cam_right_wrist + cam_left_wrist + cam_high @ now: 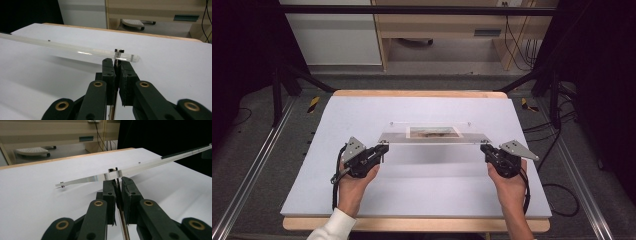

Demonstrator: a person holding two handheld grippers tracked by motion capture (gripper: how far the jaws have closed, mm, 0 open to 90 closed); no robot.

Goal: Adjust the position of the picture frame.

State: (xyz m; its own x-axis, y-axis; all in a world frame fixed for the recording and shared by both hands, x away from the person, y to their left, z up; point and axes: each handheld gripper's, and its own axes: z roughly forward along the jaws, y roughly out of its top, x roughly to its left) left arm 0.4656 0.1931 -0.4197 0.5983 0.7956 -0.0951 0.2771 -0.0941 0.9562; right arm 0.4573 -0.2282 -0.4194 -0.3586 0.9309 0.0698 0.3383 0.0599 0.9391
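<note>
Both pairs of jaws are clenched on thin metal posts under the near corners of a clear acrylic frame point(434, 136). The left gripper point(382, 150) pinches the post at the frame's left near corner; in the left gripper view the post point(117, 181) runs down between the pads. The right gripper point(484, 149) pinches the post point(115, 58) at the right near corner. The frame, with a small picture point(433, 132) in it, hangs level above the middle of the white table point(362, 110).
</note>
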